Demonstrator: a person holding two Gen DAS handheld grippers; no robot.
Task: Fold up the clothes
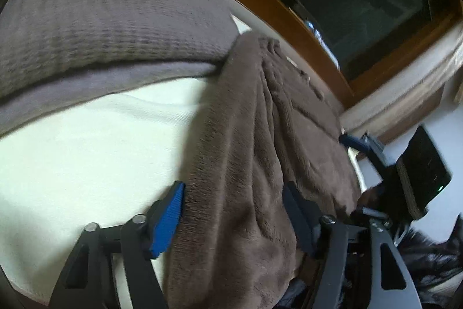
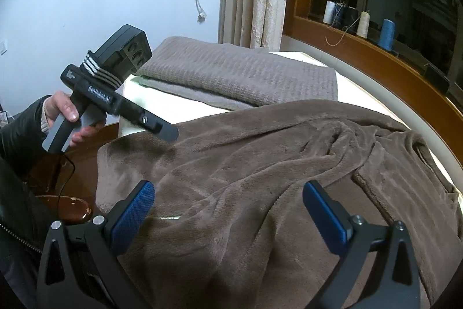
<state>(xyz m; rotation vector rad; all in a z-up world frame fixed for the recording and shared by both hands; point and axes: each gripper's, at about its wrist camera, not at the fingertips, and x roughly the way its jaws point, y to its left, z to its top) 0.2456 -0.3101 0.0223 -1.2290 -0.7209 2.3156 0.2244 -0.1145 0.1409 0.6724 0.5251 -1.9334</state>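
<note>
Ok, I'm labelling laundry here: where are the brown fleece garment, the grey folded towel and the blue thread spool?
brown fleece garment (image 2: 246, 164), right wrist view, its rumpled middle.
grey folded towel (image 2: 240, 71), right wrist view, top face.
blue thread spool (image 2: 386, 34), right wrist view, its wound side.

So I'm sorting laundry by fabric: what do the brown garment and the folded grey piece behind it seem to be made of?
Brown garment: probably plush fleece; a short, soft, matte nap with shading that shifts across its folds. Folded grey piece: looks like waffle-weave or ribbed textile, perhaps cotton; a regular grid of small ridges shows, matte. The fibre itself cannot be told.
</note>
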